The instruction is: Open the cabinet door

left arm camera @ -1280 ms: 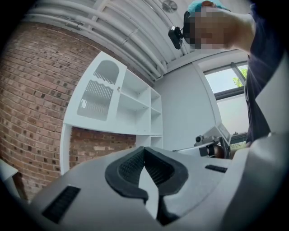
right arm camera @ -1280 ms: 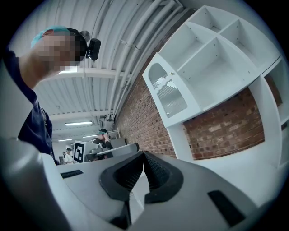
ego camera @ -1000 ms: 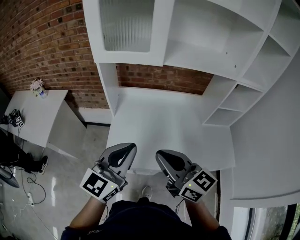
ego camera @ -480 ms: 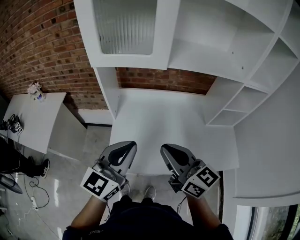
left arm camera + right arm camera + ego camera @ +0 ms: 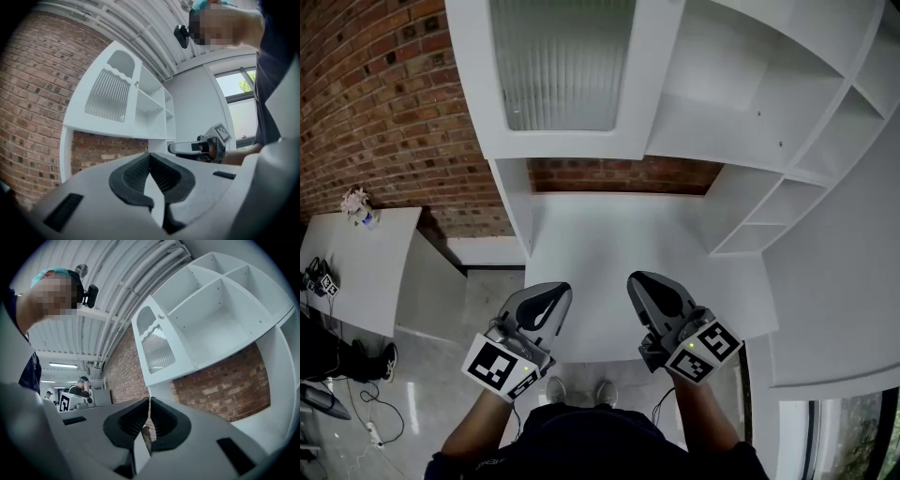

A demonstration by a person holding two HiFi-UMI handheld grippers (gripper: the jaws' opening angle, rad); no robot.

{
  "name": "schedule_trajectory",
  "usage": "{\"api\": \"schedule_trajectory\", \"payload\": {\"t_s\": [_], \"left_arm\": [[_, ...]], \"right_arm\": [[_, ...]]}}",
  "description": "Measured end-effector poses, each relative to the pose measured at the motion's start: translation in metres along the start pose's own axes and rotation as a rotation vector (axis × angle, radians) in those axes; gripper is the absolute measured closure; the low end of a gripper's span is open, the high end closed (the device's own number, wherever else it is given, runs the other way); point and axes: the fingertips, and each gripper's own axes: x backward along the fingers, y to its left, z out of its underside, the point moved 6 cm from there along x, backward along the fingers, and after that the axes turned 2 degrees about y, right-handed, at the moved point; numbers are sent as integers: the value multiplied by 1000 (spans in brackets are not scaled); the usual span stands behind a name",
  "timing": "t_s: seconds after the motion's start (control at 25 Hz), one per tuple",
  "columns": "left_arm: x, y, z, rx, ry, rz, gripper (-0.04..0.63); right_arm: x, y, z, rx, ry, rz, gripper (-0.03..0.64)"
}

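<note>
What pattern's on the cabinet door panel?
Fine vertical ribs across the pale cabinet door panel; clearest in the head view.

Head view looks steeply down; both gripper views share the cabinet door (image 5: 562,66).

White-framed cabinet door (image 5: 562,70) with ribbed glass, seemingly shut, at upper left of shelf unit (image 5: 750,103).

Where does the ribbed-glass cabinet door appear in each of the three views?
Head view: cabinet door at the top, left of centre.
Left gripper view: cabinet door in the upper left.
Right gripper view: cabinet door near the centre.
Shared landmark: open shelves beside it.
</note>
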Motion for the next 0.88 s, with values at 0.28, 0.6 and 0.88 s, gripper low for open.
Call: {"api": "schedule_trajectory", "payload": {"t_s": [0.28,0.6,0.88], "left_arm": [[2,25,-1,-1,-2,-13,588],[-8,42,4,7,11,-35,588],[-19,48,8,17,24,-57,588]], "right_arm": [[-25,-12,-18,59,-16,27,589],[-47,-39,-38,99,-45,41,589],[-67,-67,-62,145,-75,48,588]]}}
